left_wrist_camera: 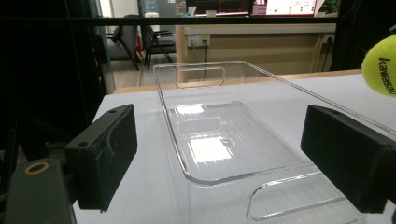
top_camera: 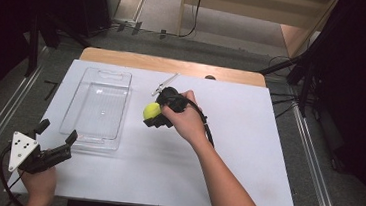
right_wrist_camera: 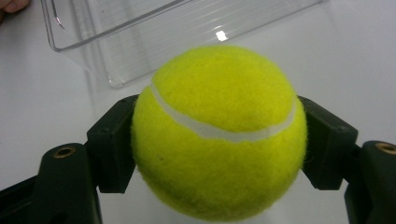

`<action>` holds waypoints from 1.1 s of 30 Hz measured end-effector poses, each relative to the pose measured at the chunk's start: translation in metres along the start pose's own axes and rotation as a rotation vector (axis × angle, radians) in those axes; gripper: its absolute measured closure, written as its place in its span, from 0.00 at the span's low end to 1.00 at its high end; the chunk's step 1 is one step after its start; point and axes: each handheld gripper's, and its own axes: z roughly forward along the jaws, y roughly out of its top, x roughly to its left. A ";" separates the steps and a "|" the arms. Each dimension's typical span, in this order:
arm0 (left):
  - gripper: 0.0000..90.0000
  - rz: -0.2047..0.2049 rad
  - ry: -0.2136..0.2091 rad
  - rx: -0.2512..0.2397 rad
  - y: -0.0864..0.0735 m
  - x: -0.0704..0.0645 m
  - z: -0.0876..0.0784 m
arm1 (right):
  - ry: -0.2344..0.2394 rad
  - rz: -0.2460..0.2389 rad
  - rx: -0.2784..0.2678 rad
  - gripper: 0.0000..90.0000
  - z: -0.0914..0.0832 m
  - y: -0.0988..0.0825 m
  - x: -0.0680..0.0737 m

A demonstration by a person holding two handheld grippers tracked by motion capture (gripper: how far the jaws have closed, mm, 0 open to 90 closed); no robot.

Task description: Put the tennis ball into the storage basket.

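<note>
A yellow tennis ball (top_camera: 151,111) is clamped between the jaws of my right gripper (top_camera: 154,114), just right of the clear plastic bin (top_camera: 98,106) and above the white table. In the right gripper view the tennis ball (right_wrist_camera: 218,133) sits between both black pads (right_wrist_camera: 112,144), with the bin's corner (right_wrist_camera: 116,42) beyond it. My left gripper (top_camera: 58,131) rests at the table's front left corner, jaws wide apart and empty, pointing at the bin's near end. In the left gripper view the bin (left_wrist_camera: 224,140) lies ahead between the pads (left_wrist_camera: 107,154), and the ball (left_wrist_camera: 380,65) shows at the right edge.
The white board (top_camera: 247,154) covers a wooden table. A thin metal tool (top_camera: 165,84) lies near the far edge, behind the right hand. Dark stands and cables line both sides of the table.
</note>
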 end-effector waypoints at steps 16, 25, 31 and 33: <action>0.13 -0.004 -0.001 -0.003 0.000 0.000 0.000 | 0.023 -0.028 -0.008 0.26 0.002 0.019 0.009; 0.13 -0.005 -0.001 0.000 0.000 0.000 0.000 | 0.039 -0.048 -0.012 0.26 0.006 0.030 0.014; 0.13 -0.008 -0.001 -0.001 0.000 0.000 0.000 | 0.043 -0.067 -0.016 0.26 0.009 0.037 0.018; 0.13 -0.005 -0.002 -0.002 0.000 0.001 0.000 | 0.046 -0.067 -0.013 0.26 0.009 0.039 0.019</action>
